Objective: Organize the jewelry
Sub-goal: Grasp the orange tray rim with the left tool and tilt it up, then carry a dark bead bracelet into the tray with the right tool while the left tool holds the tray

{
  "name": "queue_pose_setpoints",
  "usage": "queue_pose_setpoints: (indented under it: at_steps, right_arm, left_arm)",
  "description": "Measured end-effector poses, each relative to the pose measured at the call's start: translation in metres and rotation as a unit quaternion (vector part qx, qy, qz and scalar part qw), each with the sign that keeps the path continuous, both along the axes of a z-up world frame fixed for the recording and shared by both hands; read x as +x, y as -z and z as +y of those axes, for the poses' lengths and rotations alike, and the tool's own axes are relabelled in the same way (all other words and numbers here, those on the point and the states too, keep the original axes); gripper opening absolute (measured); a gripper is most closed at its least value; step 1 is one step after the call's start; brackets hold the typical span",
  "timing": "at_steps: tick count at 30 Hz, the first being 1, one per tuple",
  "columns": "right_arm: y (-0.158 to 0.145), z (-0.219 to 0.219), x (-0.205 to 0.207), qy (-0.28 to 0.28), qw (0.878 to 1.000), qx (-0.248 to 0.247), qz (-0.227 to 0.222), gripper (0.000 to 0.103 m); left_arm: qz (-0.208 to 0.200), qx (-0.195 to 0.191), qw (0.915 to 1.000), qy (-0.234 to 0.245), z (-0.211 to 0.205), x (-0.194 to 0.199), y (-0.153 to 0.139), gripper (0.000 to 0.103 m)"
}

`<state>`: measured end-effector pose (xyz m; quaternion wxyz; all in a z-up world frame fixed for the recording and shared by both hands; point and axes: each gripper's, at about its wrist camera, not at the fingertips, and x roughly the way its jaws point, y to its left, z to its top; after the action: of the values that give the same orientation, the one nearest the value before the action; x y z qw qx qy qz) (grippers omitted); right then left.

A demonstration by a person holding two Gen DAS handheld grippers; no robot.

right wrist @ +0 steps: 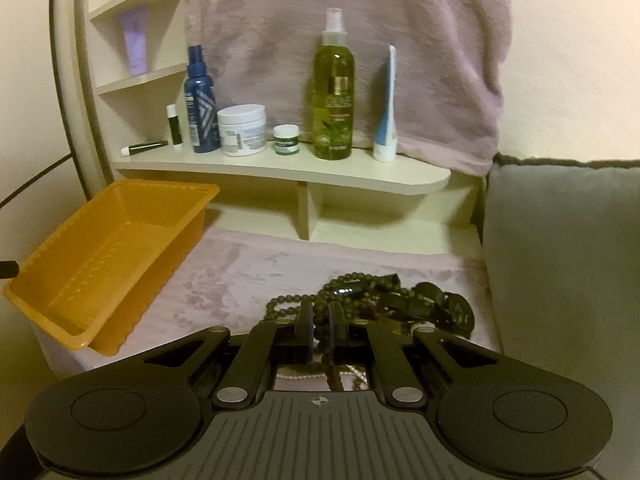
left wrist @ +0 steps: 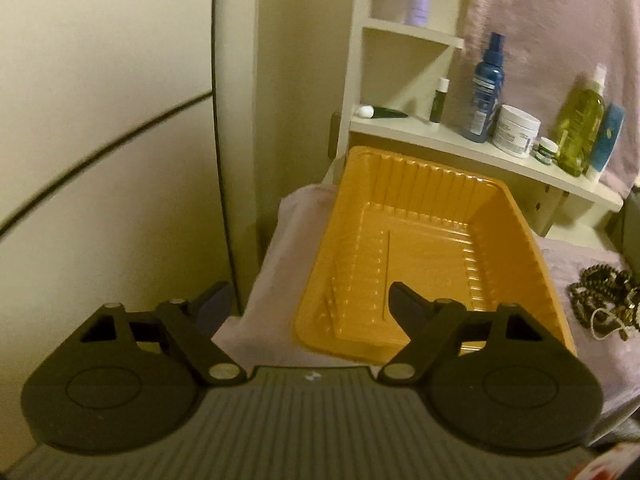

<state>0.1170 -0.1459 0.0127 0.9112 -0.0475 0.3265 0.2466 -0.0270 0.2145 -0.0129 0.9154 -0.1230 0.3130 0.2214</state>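
Observation:
An empty orange plastic tray point(left wrist: 508, 220) point(right wrist: 120, 256) sits on the left of the pink cloth. My left gripper point(left wrist: 310, 304) hangs open over the tray's near left corner. One of its fingers point(left wrist: 404, 300) is above the tray floor, and the other is off past the cloth's left edge. A heap of dark bead necklaces point(right wrist: 360, 294) point(left wrist: 600, 292), with a black watch point(right wrist: 440, 308) in it, lies on the cloth to the right of the tray. My right gripper point(right wrist: 320, 318) is shut on a strand of dark beads point(right wrist: 320, 336) from that heap.
A cream shelf point(right wrist: 280, 168) behind the cloth carries a blue bottle point(right wrist: 200, 100), a white jar point(right wrist: 243, 130), a green spray bottle point(right wrist: 334, 88) and a tube point(right wrist: 386, 120). A grey cushion point(right wrist: 560, 260) borders the right side. A pale pearl strand point(right wrist: 304, 376) lies under my right gripper.

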Motion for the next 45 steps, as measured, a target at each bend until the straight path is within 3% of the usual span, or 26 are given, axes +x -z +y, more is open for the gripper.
queue_pose_setpoints:
  at_steps: [3, 10, 12, 15, 25, 29, 34, 35, 45]
  right_arm:
    - [-0.003, 0.006, -0.001, -0.003, 1.0, -0.004, -0.002, 0.007]
    - [-0.006, 0.016, -0.001, -0.004, 1.0, -0.015, -0.003, 0.007]
    - [-0.005, 0.018, 0.0, -0.005, 1.0, -0.016, -0.002, 0.007]
    - [-0.004, 0.021, 0.0, -0.003, 1.0, -0.015, -0.002, 0.007]
    - [-0.003, 0.025, 0.002, -0.006, 1.0, -0.008, -0.004, 0.007]
    - [-0.006, 0.026, 0.001, -0.008, 1.0, -0.005, -0.007, 0.007]
    - [-0.008, 0.028, 0.001, -0.01, 1.0, -0.001, -0.01, 0.007]
    - [-0.009, 0.029, 0.0, -0.011, 1.0, 0.0, -0.01, 0.007]
    - [-0.02, 0.043, 0.001, -0.038, 0.999, 0.032, -0.019, 0.007]
  left_arm:
    - [-0.009, -0.029, 0.9995, 0.006, 0.01, 0.001, 0.009, 0.07]
    - [-0.028, -0.086, 0.9956, 0.022, 0.026, 0.01, 0.028, 0.059]
    - [-0.027, -0.098, 0.9945, 0.024, 0.03, 0.013, 0.032, 0.051]
    - [-0.021, -0.104, 0.9939, 0.029, 0.03, 0.017, 0.035, 0.04]
    - [-0.011, -0.105, 0.9937, 0.037, 0.031, 0.026, 0.039, 0.029]
    - [-0.009, -0.129, 0.9911, 0.031, 0.037, 0.027, 0.045, 0.026]
    - [-0.006, -0.098, 0.9945, 0.038, 0.028, 0.026, 0.038, 0.02]
    - [-0.006, -0.088, 0.9954, 0.037, 0.027, 0.025, 0.035, 0.015]
    - [0.022, 0.027, 0.9965, 0.077, -0.013, 0.033, -0.008, 0.013]
